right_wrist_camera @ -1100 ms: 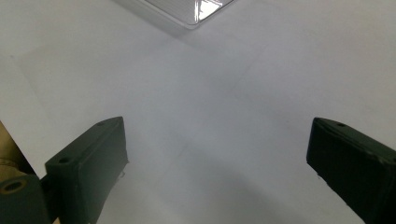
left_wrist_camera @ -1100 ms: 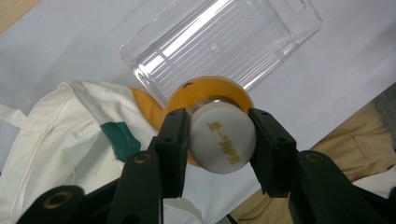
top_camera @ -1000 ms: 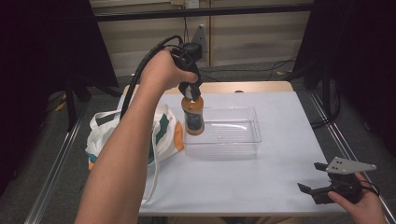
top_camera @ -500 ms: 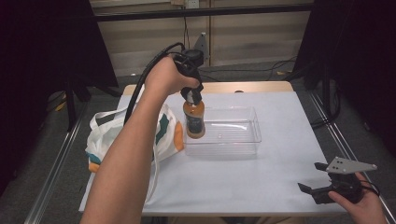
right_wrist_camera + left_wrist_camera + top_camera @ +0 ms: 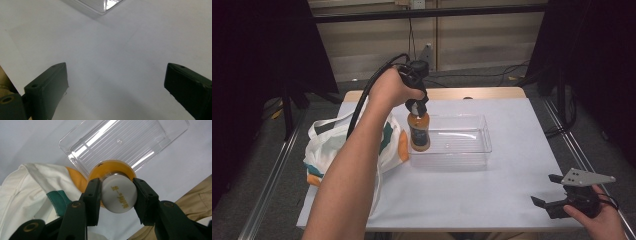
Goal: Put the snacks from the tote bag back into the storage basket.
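Between left claw (image 5: pixel 117 200) jaws: white cap of orange bottle (image 5: pixel 418 131), clamped, above clear tray (image 5: pixel 462 142). Right claw (image 5: pixel 116 95) agape.

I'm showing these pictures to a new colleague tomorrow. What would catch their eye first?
Probably the orange bottle, held upright by its white cap in the left tool at the left end of the clear plastic tray in the middle of the white table. Next, the white cloth bag slumped at the table's left edge, and the right tool, open and idle at the near right corner.
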The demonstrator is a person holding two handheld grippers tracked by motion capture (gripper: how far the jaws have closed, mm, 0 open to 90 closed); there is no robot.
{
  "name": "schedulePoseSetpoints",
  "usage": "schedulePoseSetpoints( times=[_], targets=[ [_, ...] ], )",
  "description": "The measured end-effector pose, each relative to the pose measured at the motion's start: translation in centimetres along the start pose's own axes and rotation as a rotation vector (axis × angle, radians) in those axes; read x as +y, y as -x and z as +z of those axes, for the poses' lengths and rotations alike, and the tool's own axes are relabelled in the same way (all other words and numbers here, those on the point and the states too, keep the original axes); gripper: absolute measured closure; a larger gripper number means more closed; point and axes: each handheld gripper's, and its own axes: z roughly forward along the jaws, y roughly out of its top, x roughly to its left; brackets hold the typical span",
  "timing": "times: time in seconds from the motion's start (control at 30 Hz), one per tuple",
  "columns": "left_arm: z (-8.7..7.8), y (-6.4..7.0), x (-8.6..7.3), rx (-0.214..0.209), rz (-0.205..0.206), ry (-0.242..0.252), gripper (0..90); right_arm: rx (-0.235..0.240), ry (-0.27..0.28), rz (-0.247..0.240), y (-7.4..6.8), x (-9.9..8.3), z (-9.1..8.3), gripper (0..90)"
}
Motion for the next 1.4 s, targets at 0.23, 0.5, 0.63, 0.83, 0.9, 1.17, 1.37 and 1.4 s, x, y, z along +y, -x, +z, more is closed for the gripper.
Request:
schedulePoseSetpoints(
  times=[0.23,0.5,0.63,0.83,0.9,1.17,1.37,1.4],
  targets=[
    [0.5,-0.1,0.0,-0.007,0.001,-0.002,59.5,0.002,0.0,0.0,0.0,0.0,0.0,4.9],
    [1.5,-0.4,0.0,-0.012,0.007,-0.019,59.5,0.004,0.0,0.001,0.0,0.0,0.0,4.9],
    [1.7,-0.4,0.0,-0.012,-0.001,-0.019,59.5,0.008,-0.001,0.001,0.0,0.0,0.0,4.9],
    [2.2,-0.4,-0.2,-0.008,-0.002,-0.018,59.5,0.005,-0.003,-0.003,0.0,0.0,0.0,4.9],
    [2.4,-0.5,-0.2,-0.015,-0.009,-0.022,59.5,0.007,-0.002,-0.001,0.0,0.0,0.0,4.9],
    [3.0,-0.6,-0.5,-0.021,-0.029,-0.022,59.5,0.008,-0.003,-0.003,0.0,0.0,0.0,4.9],
    [3.3,-0.8,-0.7,-0.011,-0.019,-0.026,59.5,0.008,-0.005,-0.002,0.0,0.0,0.1,4.9],
    [3.4,-0.8,-0.7,-0.013,-0.014,-0.031,59.4,0.006,-0.006,-0.001,-0.1,0.0,0.0,4.9]
  ],
)
